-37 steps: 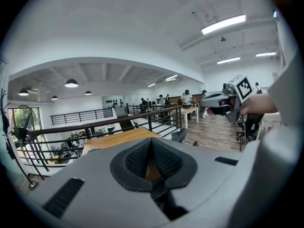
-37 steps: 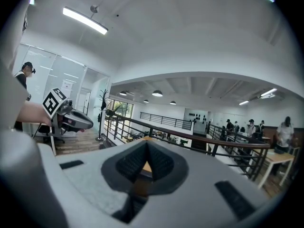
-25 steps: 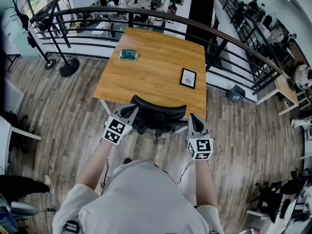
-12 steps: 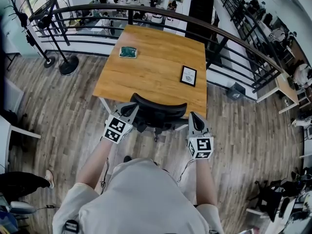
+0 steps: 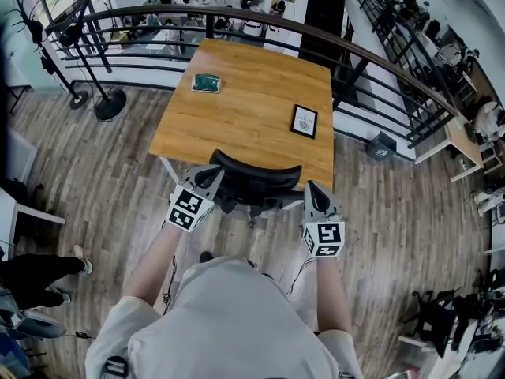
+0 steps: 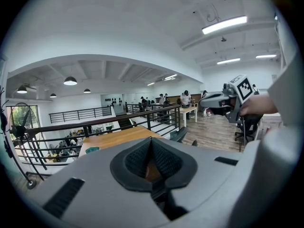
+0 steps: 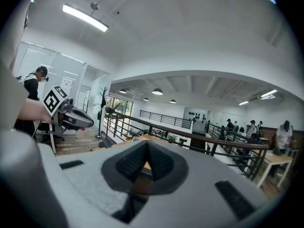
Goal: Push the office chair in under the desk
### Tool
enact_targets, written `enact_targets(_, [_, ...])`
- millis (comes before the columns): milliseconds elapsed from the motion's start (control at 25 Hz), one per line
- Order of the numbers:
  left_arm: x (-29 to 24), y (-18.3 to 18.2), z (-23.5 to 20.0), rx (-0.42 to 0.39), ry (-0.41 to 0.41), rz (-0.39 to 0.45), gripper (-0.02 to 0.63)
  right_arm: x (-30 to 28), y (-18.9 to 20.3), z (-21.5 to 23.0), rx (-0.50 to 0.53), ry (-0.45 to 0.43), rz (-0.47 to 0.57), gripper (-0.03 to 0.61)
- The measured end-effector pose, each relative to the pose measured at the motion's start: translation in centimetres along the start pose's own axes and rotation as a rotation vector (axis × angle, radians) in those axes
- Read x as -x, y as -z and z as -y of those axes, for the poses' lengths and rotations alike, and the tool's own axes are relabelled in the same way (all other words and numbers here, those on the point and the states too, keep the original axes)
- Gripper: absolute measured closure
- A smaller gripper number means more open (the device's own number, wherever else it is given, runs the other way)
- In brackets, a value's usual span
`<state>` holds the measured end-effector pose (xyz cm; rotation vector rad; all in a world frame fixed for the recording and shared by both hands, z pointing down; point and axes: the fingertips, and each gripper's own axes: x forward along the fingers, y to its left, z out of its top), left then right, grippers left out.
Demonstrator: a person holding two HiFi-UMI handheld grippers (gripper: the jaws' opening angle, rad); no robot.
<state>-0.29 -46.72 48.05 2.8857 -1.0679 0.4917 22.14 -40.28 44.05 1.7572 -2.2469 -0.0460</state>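
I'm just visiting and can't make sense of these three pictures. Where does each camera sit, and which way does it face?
Head view: on the person's head, facing steeply down at the desk and office chair; torso, forearms, left gripper and right gripper show.
Left gripper view: on the left gripper, facing along its shut jaws over the desk to the railing; the right gripper shows at right.
Right gripper view: on the right gripper, along its shut jaws; the left gripper shows at left.
Shared: all show desk and railing.
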Motion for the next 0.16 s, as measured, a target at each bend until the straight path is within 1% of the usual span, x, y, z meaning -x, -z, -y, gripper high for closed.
enact_targets(160, [-0.27,-0.05,0.44,0.0,0.002,0.009,0.619,0.26,0.4,0.09,0.0,-0.002,0.001,0.577])
